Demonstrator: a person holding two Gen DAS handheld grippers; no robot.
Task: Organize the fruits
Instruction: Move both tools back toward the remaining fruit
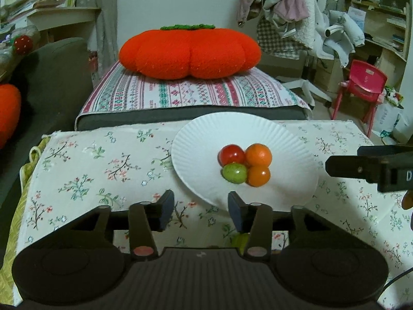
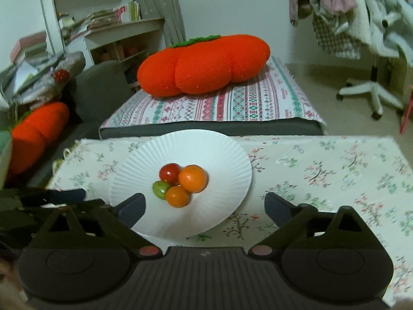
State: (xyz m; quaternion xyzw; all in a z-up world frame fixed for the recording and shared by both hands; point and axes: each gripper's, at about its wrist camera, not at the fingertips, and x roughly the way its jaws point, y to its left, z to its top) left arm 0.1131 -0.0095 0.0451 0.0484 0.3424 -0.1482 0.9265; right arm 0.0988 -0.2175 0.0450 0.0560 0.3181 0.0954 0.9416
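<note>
A white paper plate point(image 1: 204, 139) point(image 2: 211, 149) lies on the floral tablecloth. On it sit a red fruit point(image 1: 231, 154) point(image 2: 169, 172), a large orange fruit point(image 1: 258, 155) point(image 2: 192, 178), a green fruit point(image 1: 234, 172) point(image 2: 160, 189) and a smaller orange fruit point(image 1: 258, 176) point(image 2: 177, 196), all touching in a cluster. My left gripper point(image 1: 201, 210) is open and empty, just short of the plate's near edge. My right gripper point(image 2: 204, 208) is open wide and empty, over the plate's near edge; it also shows at the right of the left wrist view point(image 1: 371, 170).
The floral-cloth table point(image 1: 103, 170) point(image 2: 335, 175) has its far edge just behind the plate. Beyond it stands a striped cushion seat point(image 1: 191, 93) with a big orange pumpkin pillow point(image 1: 189, 51) point(image 2: 204, 64). A pink chair point(image 1: 361, 85) stands at the right.
</note>
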